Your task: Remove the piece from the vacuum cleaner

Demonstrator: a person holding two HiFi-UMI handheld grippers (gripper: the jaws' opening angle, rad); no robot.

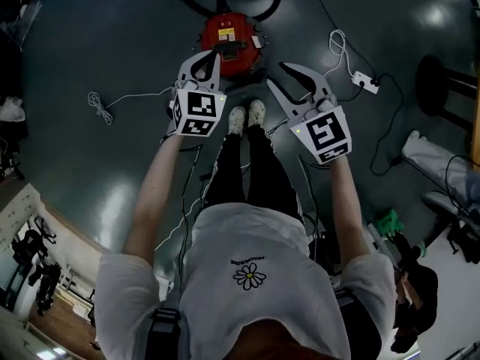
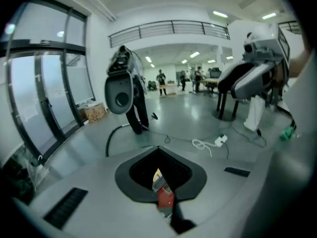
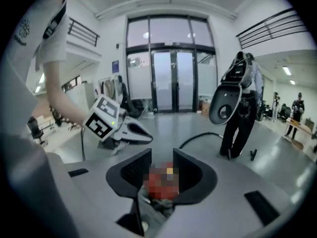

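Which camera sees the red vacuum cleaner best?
The head view: the vacuum cleaner shows from above, round and red. The left gripper view catches only a red sliver; the right gripper view, a blurred patch.

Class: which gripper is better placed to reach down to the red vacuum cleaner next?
Probably the left. In the head view the left gripper lies over the vacuum cleaner, while the right gripper, open, sits off to its side. The left's jaws are together, so they must open first.
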